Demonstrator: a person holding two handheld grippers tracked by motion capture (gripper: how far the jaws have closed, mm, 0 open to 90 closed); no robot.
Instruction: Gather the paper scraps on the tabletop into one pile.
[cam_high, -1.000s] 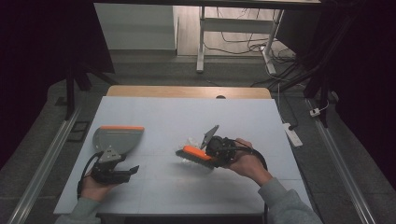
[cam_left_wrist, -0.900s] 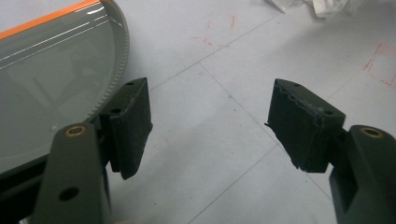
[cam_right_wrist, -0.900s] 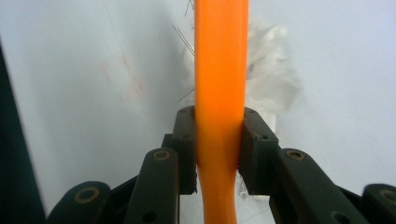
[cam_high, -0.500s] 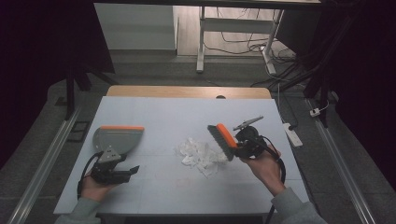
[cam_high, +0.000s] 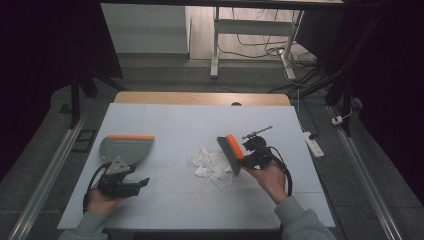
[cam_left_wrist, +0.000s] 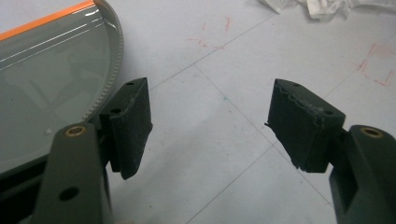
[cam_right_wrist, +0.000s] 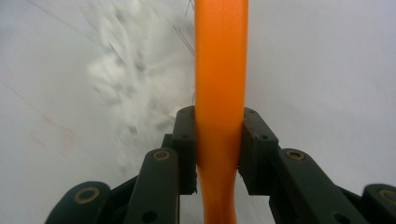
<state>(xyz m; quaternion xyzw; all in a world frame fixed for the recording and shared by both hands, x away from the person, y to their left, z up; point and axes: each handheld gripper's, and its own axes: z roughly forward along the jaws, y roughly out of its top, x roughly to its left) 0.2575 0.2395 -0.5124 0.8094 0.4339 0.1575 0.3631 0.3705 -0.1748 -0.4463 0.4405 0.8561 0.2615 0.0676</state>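
Note:
A small brush (cam_high: 231, 153) with an orange back and dark bristles is held in my right gripper (cam_high: 248, 153), its bristles down at the right edge of a heap of white paper scraps (cam_high: 210, 163). Along my right gripper (cam_right_wrist: 219, 140) the orange handle (cam_right_wrist: 220, 84) runs up between the shut jaws, with the scraps (cam_right_wrist: 126, 70) blurred to its left. A grey dustpan (cam_high: 125, 149) with an orange lip lies at the left. My left gripper (cam_high: 134, 183) rests just in front of it, open and empty; along my left gripper (cam_left_wrist: 212, 123) the dustpan (cam_left_wrist: 46, 79) shows at left.
The white table top (cam_high: 180, 125) has a wooden strip (cam_high: 200, 98) along its far edge. Faint red marks (cam_left_wrist: 378, 65) are drawn on the surface. Beyond the table stand desk legs (cam_high: 216, 45) and floor cables (cam_high: 280, 47). A power strip (cam_high: 313, 144) lies off the right edge.
My right gripper swung the brush from left of the scraps over to their right, then lowered it beside the heap. The left gripper and dustpan stayed put.

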